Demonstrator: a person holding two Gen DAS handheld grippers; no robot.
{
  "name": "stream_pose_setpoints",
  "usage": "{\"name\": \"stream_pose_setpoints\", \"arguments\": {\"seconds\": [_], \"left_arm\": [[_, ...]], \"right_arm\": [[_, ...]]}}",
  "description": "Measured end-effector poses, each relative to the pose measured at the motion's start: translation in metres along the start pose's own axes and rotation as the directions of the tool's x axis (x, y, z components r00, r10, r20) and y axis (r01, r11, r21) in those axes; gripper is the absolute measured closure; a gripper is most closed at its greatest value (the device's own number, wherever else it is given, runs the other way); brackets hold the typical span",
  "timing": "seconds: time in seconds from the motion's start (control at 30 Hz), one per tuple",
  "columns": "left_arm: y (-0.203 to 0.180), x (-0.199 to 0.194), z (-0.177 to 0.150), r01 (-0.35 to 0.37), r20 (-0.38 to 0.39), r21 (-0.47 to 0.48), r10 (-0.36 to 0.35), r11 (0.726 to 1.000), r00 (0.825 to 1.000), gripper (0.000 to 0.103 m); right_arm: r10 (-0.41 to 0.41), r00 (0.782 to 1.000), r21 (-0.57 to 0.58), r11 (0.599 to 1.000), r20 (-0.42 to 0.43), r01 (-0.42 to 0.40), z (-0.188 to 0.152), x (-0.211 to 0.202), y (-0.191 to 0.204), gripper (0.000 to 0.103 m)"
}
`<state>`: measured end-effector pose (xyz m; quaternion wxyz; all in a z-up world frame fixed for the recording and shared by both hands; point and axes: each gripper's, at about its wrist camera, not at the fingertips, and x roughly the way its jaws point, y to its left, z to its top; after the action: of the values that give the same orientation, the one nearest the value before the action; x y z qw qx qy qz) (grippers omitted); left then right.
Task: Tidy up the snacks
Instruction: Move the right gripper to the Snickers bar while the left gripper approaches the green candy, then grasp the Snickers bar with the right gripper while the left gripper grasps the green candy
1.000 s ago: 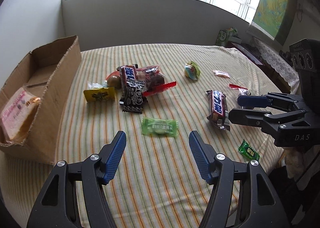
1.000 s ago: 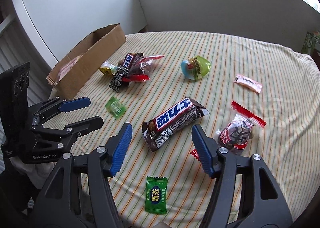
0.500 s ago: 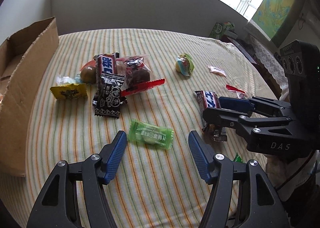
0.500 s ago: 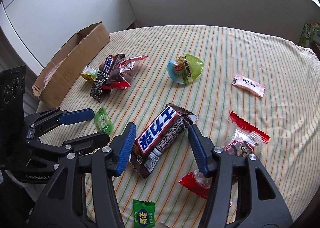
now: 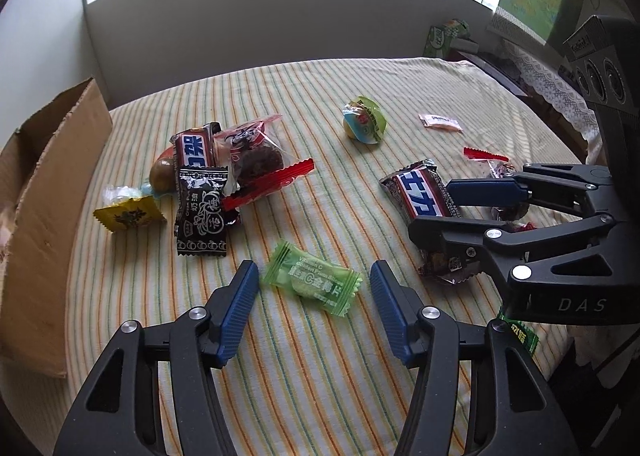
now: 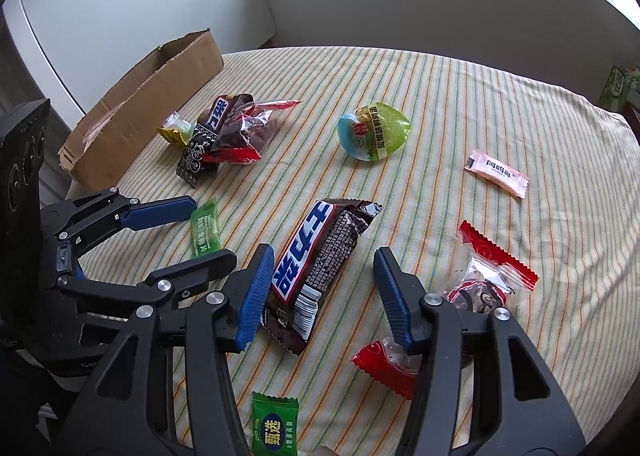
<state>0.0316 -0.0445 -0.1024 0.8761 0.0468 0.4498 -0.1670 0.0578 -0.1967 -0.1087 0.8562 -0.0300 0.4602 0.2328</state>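
two chocolate bars (image 6: 316, 264), one cardboard box (image 6: 136, 112), two claws (image 6: 320, 288)

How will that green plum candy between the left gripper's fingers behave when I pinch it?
The green plum candy lies flat on the striped cloth, so probably won't roll. Its glossy wrapper with crimped ends looks slippery and crinkly. A firm lump shows inside, likely light; pinch the middle.

Both my wrist cameras look steeply down, close over the striped tablecloth (image 5: 320, 88). Left faces the window, right faces the white wall. Both share the brown cardboard box (image 6: 152, 96) and each other's gripper.
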Motion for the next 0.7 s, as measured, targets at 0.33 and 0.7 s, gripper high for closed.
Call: {"name": "stream_pose_setpoints", "arguments": {"seconds": [0.33,0.7], "left_arm": [[0.002,-0.0013,-0.0007,-0.001,0.008,0.011,0.001,1.0,1.0,0.061],[-0.0041,-0.0029,-0.0021,-0.018,0.025,0.028,0.017,0.999,1.0,0.078]], "right_arm": [[0.011,1.0,-0.013,1.0,-0.006,-0.011,-0.0025,0.0004,0.004,0.066],[0.032,0.999,0.016,0.999,0.004,-0.032,-0.0042,-0.0018,0.0021,0.072]]}}
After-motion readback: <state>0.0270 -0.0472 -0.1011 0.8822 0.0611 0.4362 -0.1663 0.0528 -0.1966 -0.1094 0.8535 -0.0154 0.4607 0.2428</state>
